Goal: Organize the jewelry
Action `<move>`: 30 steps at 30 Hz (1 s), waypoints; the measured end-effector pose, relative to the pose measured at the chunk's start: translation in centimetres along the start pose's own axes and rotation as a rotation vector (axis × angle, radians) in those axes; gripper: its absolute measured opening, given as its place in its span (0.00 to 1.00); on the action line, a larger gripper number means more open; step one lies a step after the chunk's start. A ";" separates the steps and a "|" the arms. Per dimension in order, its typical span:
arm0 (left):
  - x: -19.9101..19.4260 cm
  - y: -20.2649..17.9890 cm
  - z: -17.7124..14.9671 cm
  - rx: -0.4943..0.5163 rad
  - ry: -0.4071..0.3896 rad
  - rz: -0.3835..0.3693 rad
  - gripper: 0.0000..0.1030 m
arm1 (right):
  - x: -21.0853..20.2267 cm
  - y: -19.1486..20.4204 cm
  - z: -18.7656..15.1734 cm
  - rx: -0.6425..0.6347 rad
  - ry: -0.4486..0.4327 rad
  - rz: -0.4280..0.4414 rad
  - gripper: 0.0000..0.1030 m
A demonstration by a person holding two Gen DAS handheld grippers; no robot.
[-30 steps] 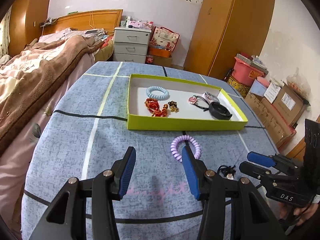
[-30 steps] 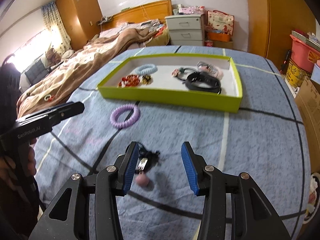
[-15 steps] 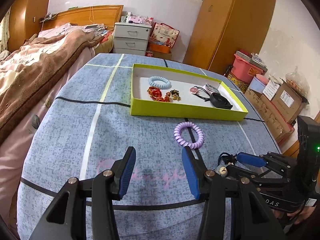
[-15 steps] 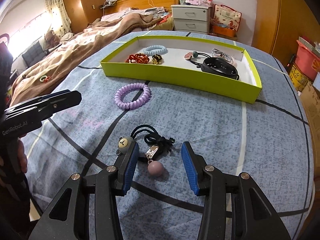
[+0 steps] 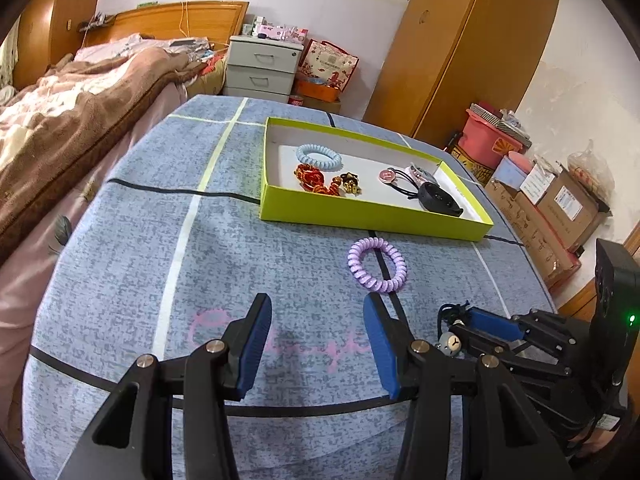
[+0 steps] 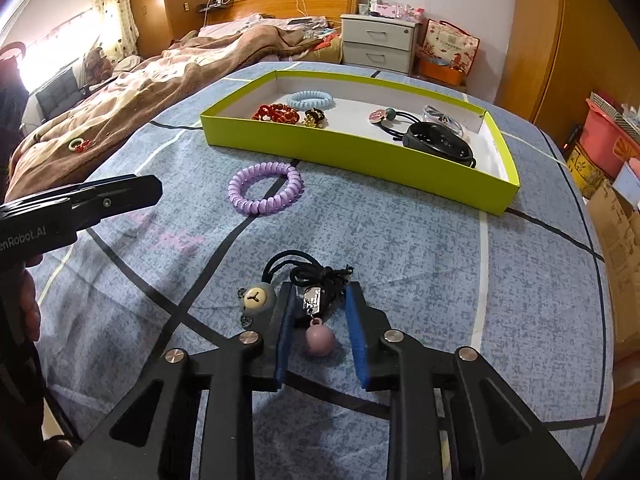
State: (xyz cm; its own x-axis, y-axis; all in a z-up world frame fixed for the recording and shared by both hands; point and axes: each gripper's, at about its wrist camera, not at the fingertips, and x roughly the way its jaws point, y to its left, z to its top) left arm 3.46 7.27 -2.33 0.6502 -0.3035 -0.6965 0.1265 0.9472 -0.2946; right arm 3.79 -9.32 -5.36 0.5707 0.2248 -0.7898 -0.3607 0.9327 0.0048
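blue checked tablecloth (image 5: 132, 280), green tray (image 5: 360, 216), purple coil bracelet (image 5: 376, 265), charm cord (image 6: 316, 280)

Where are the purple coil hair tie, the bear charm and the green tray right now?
purple coil hair tie (image 6: 265, 189): right wrist view, on the near coils of the ring.
bear charm (image 6: 256, 300): right wrist view, on the bear's face.
green tray (image 6: 360, 152): right wrist view, on the near outer wall.

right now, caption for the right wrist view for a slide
Right gripper closing around black charm hair tie; purple coil tie outside the green tray.
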 end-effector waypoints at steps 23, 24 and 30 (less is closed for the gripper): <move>2.0 -2.8 1.8 0.065 0.033 -0.001 0.48 | -2.8 -3.9 -0.9 0.175 -0.115 0.064 0.13; 2.4 -2.9 2.0 0.064 0.043 -0.006 0.48 | -3.1 -4.1 -0.9 0.178 -0.125 0.058 0.13; 4.1 -4.4 2.8 0.107 0.077 0.025 0.48 | -3.8 -5.3 -0.8 0.199 -0.156 0.074 0.13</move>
State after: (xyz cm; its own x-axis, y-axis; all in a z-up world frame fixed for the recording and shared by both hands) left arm 7.65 2.18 -2.07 0.5955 -0.2826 -0.7520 0.1927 0.9590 -0.2078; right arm 2.94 -15.39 -2.92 0.6607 0.3210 -0.6785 -0.2622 0.9457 0.1921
